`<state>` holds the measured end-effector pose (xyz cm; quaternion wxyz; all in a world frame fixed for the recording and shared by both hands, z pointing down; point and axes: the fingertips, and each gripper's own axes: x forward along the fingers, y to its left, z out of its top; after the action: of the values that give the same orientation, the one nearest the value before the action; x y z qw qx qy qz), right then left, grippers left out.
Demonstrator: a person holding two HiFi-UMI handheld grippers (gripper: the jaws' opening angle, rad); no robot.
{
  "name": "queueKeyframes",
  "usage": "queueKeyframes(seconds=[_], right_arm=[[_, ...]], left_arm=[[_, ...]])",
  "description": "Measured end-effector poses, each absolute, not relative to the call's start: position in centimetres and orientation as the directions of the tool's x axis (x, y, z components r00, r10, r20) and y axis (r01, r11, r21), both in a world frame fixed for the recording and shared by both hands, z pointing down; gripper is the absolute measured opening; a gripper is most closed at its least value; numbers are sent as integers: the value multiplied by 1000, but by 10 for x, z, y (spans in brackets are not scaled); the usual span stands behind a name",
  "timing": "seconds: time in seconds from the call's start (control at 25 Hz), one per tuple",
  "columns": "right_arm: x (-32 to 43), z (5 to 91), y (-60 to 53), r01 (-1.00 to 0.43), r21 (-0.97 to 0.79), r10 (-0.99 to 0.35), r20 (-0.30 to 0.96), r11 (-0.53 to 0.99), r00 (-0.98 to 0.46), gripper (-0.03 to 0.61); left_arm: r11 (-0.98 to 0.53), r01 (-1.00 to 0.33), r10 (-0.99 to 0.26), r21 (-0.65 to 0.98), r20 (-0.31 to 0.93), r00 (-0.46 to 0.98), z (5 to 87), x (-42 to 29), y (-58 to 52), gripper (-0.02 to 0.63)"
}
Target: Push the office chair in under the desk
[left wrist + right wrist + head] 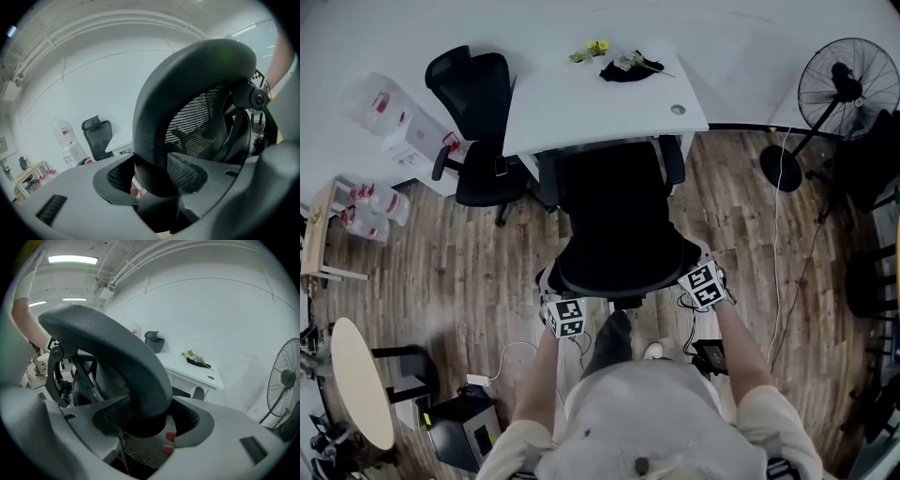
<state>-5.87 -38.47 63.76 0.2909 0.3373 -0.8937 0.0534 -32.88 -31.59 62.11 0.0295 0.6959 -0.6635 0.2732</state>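
The black mesh office chair [619, 225] stands in front of the white desk [581, 103], its seat partly under the desktop and its back towards me. My left gripper [551, 284] grips the left side of the backrest's rim, and my right gripper [694, 264] grips the right side. In the left gripper view the thick curved rim [187, 84] fills the gap between the jaws of the left gripper [150, 180]. In the right gripper view the rim [117, 348] sits the same way in the right gripper [145, 420], with the desk [187, 369] beyond.
A second black chair [473, 112] stands left of the desk beside white boxes [394, 122]. A standing fan [848, 89] is at the right, with a cable [778, 262] running over the wood floor. Flowers and a dark object [623, 66] lie on the desk. A round table [361, 380] stands near left.
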Motion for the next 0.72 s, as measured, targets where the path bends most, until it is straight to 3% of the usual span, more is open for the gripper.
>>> queueKeyframes(seconds=[0.72], right_arm=[[-82,640,-429,-642,100,-578,555,760,-598,272]], left_arm=[[-123,-935,-911,-333,411,-26,624,-352,-365,233]])
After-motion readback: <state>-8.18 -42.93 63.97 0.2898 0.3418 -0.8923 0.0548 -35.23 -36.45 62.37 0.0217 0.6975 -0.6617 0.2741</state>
